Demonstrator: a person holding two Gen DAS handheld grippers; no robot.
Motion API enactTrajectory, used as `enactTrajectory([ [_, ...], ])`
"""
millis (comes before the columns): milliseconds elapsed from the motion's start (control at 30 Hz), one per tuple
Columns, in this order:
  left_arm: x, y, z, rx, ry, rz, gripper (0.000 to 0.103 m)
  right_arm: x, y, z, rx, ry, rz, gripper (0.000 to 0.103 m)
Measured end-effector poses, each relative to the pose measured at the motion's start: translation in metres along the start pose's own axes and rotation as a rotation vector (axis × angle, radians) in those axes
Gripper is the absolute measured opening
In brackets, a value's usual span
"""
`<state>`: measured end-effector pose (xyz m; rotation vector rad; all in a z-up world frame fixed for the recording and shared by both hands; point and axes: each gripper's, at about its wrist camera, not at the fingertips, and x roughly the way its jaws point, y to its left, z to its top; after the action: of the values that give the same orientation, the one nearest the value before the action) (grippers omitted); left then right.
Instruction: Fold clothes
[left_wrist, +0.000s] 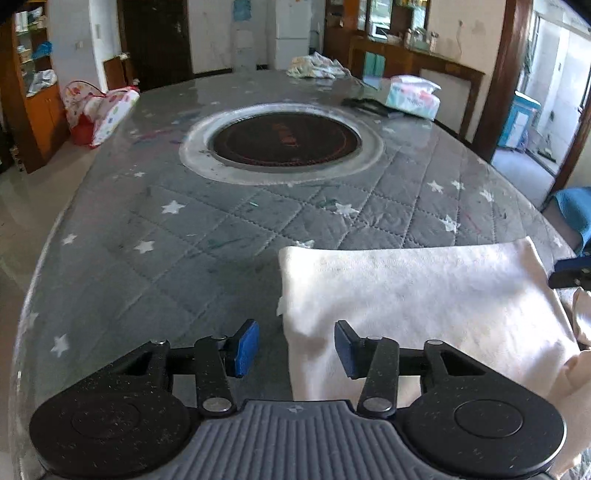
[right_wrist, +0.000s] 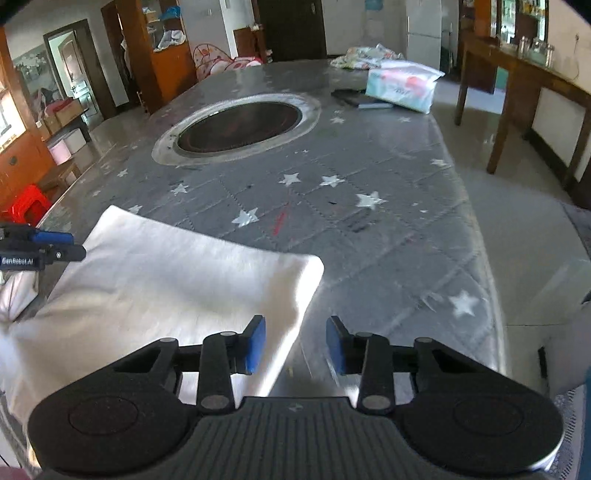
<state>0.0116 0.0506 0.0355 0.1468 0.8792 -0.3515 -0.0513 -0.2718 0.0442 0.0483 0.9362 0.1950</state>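
White garment (left_wrist: 417, 295) lies flat on tabletop (left_wrist: 166, 258) near front edge, long axis L–R. Left tongs (left_wrist: 295, 347) and right tongs (right_wrist: 295, 345) both spread, empty, each over its own side edge, equally near.

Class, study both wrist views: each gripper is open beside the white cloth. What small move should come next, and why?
Probably lower both grippers and close them on the white cloth's near side edges. The left gripper and right gripper are open and hold nothing, each straddling one edge, and the cloth lies flat on the star-patterned table cover, seemingly ready for another fold.
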Motion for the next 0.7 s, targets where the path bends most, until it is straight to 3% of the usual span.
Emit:
enactTrajectory([
  [100,0.010,0.002,0.003,0.006,-0.001,-0.019,0.034,0.019,0.002,0.011,-0.023,0.030,-0.001,0.021],
  [200,0.014,0.006,0.009,-0.005,-0.007,-0.045,0.010,0.029,0.006,0.022,-0.044,0.032,-0.004,0.006],
  [533,0.022,0.032,0.050,-0.033,-0.080,0.115,0.006,0.049,0.027,0.094,-0.077,-0.150,-0.020,0.003],
  [700,0.036,0.042,0.052,-0.047,-0.057,0.157,0.010,0.061,0.037,0.113,-0.103,-0.168,-0.036,0.008],
])
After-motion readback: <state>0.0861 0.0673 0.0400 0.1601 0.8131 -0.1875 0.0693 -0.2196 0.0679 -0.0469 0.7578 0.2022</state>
